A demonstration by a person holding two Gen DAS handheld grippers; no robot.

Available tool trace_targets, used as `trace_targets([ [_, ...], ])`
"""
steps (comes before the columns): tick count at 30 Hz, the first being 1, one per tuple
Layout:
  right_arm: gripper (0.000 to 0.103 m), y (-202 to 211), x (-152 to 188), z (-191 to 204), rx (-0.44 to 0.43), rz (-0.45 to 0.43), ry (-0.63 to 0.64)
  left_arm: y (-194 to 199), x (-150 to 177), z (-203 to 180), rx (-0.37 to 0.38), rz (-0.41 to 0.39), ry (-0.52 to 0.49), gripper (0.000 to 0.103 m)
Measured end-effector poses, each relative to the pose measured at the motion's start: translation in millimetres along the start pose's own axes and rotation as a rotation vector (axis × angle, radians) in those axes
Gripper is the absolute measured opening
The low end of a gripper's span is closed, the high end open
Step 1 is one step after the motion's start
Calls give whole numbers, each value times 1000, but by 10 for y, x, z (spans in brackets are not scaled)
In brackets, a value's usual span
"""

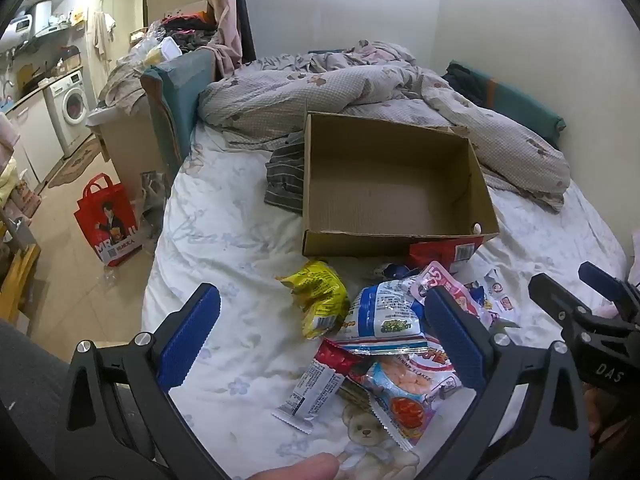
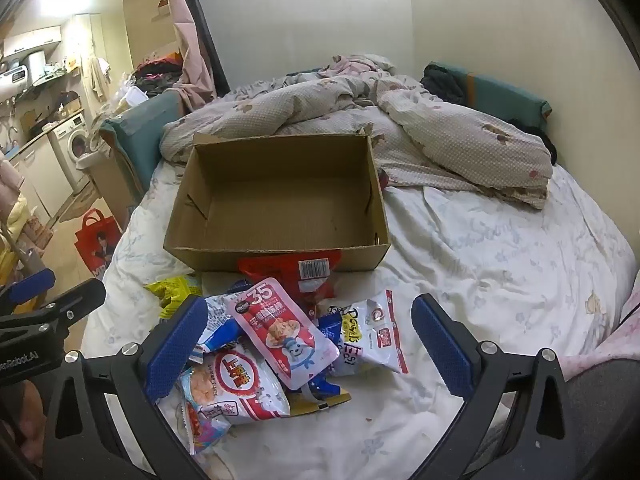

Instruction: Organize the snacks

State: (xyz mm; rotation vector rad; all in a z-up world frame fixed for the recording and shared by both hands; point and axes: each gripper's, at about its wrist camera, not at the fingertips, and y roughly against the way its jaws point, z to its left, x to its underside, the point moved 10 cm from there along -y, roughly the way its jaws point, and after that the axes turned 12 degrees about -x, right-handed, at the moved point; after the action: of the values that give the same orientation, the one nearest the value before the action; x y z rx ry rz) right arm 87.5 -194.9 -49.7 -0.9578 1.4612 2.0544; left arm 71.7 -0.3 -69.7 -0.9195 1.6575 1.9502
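I held the left hand-held gripper (image 1: 322, 328) and right hand-held gripper (image 2: 310, 338) released above the heap of crinkly plastic snack packets (image 2: 280, 340) before the brown cardboard box (image 2: 280, 196).

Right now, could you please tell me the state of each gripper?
Left gripper: open, holding nothing, above the snacks.
Right gripper: open, holding nothing, above the same pile.
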Motion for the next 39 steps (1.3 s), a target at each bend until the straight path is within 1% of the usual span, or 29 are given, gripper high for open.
trace_targets([
  [30, 103, 40, -24, 15, 10, -4, 11, 1, -4, 5, -5, -5, -4, 101],
  [31, 103, 41, -20, 17, 11, -4, 12, 28, -52, 72, -5, -5, -4, 101],
  [39, 103, 45, -31, 9, 12, -6, 13, 33, -66, 90, -5, -6, -4, 101],
])
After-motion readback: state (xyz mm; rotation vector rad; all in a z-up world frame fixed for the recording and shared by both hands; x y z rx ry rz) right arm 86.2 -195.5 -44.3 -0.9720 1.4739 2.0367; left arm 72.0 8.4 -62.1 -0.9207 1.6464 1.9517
